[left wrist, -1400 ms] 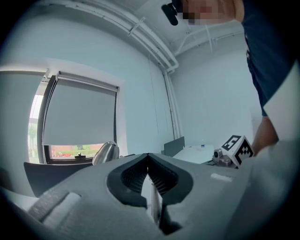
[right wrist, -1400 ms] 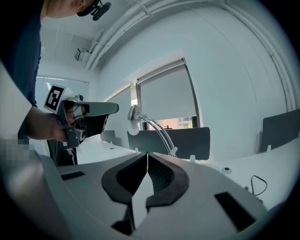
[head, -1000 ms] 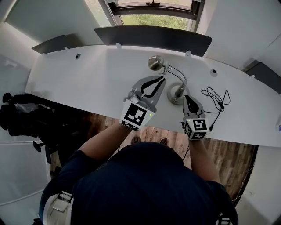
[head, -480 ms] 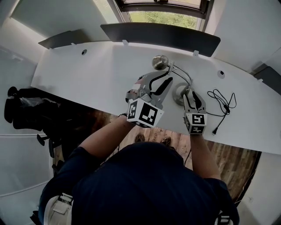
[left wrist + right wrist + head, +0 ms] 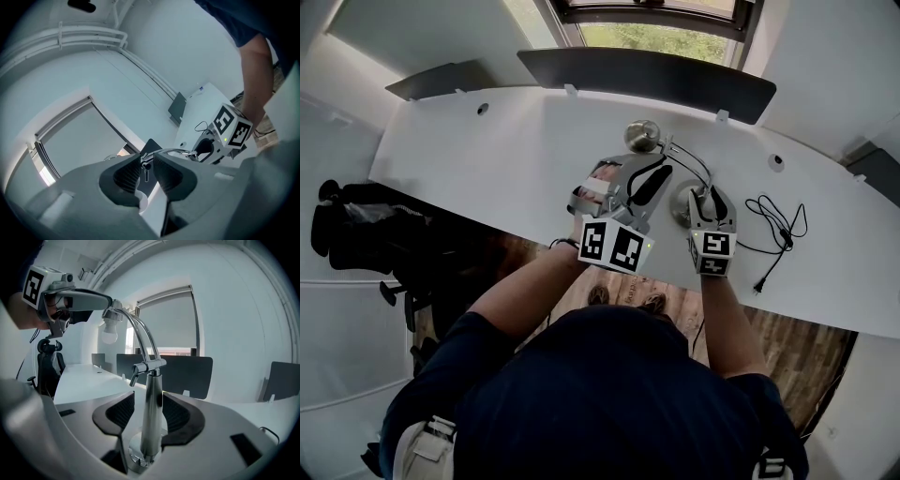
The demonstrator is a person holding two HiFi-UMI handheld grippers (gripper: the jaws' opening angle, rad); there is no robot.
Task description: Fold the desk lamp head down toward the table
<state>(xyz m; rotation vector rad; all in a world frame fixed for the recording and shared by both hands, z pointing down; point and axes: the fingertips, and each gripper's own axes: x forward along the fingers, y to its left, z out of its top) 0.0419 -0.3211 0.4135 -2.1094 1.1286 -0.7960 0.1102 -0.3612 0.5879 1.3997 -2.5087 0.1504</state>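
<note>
A chrome desk lamp stands on the white table (image 5: 487, 159), with its round base (image 5: 680, 208) near the front edge and its head (image 5: 642, 136) farther back. My left gripper (image 5: 661, 161) is shut on the curved neck just behind the head; in the left gripper view the neck's joint (image 5: 146, 165) sits pinched between the pads. In the right gripper view the white bulb (image 5: 109, 333) hangs below that grip. My right gripper (image 5: 146, 399) has just been opening its jaws, and the lamp's upright post (image 5: 151, 427) stands between them with a gap at the left pad.
A black cable (image 5: 773, 220) with a plug lies on the table right of the lamp. A dark partition panel (image 5: 647, 75) runs along the table's far edge, under a window. A black chair (image 5: 356, 234) stands at the left.
The right gripper has moved forward from behind the base and opened around the post. The left gripper has rolled and sunk a little, staying on the neck.
</note>
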